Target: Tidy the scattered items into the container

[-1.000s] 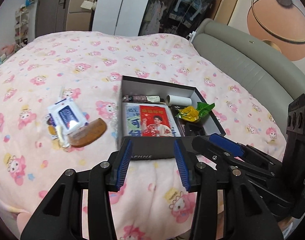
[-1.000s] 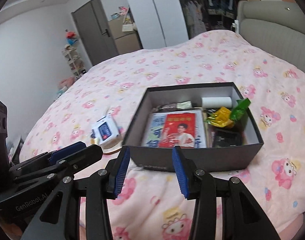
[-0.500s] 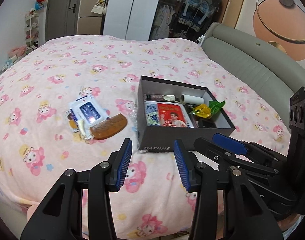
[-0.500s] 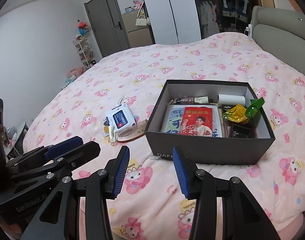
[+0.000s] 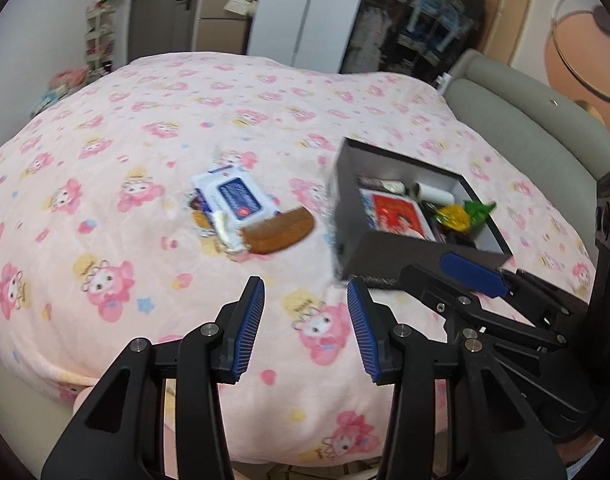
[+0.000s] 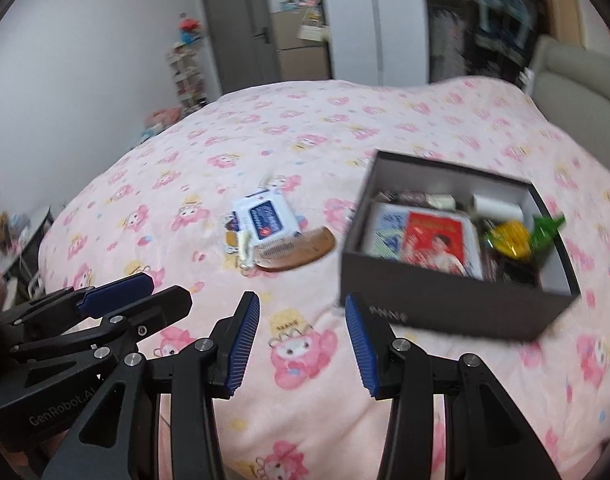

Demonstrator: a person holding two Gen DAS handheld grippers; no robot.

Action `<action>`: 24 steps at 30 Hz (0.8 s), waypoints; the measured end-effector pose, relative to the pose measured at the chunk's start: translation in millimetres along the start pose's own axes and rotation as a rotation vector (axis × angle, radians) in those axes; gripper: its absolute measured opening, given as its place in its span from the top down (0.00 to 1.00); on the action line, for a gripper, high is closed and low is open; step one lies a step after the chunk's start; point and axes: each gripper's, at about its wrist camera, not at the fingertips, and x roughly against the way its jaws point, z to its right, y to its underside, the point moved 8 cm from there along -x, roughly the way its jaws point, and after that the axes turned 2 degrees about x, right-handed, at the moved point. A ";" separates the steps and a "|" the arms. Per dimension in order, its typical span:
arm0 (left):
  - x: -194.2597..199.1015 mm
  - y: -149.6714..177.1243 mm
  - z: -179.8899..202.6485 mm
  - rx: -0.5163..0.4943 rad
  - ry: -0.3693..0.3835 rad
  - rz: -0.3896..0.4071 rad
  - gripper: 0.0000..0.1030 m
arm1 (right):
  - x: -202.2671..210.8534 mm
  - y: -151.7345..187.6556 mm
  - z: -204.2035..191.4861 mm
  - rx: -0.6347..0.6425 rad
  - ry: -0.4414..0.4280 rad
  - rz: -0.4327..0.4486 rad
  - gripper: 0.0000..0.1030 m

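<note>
A dark open box (image 5: 347, 236) (image 6: 445, 300) sits on the pink bed and holds a red booklet (image 5: 397, 214) (image 6: 435, 236), a white roll, a yellow and green wrapper and other small items. Left of it lie a white wipes pack (image 5: 235, 200) (image 6: 265, 220), a brown wooden comb (image 5: 281, 236) (image 6: 301, 250) and a small tube (image 5: 223, 226). My left gripper (image 5: 305, 330) is open and empty, near the bed's front edge, short of the pile. My right gripper (image 6: 301, 338) is open and empty beside it, also seen in the left wrist view (image 5: 471, 274).
The pink patterned bedspread (image 5: 145, 152) covers the whole bed. A grey padded headboard (image 5: 525, 128) runs along the right. Wardrobes, a door and shelves stand beyond the far edge. The left gripper also shows at the lower left of the right wrist view (image 6: 117, 300).
Both grippers have pulled back from the box and swung left, so the wipes pack and comb now sit nearer the view centres. Both stay open and empty.
</note>
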 end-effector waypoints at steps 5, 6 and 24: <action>-2.9 -20.7 -28.0 0.056 -0.024 0.050 0.57 | -15.0 -27.3 -21.9 0.074 -0.007 0.027 0.60; -7.6 -24.8 -33.0 0.059 -0.032 0.055 0.57 | -19.7 -30.4 -23.3 0.070 -0.015 0.032 0.60; -174.3 -14.5 -70.2 0.193 0.035 -0.144 0.57 | -140.4 20.8 5.7 -0.108 -0.067 -0.183 0.60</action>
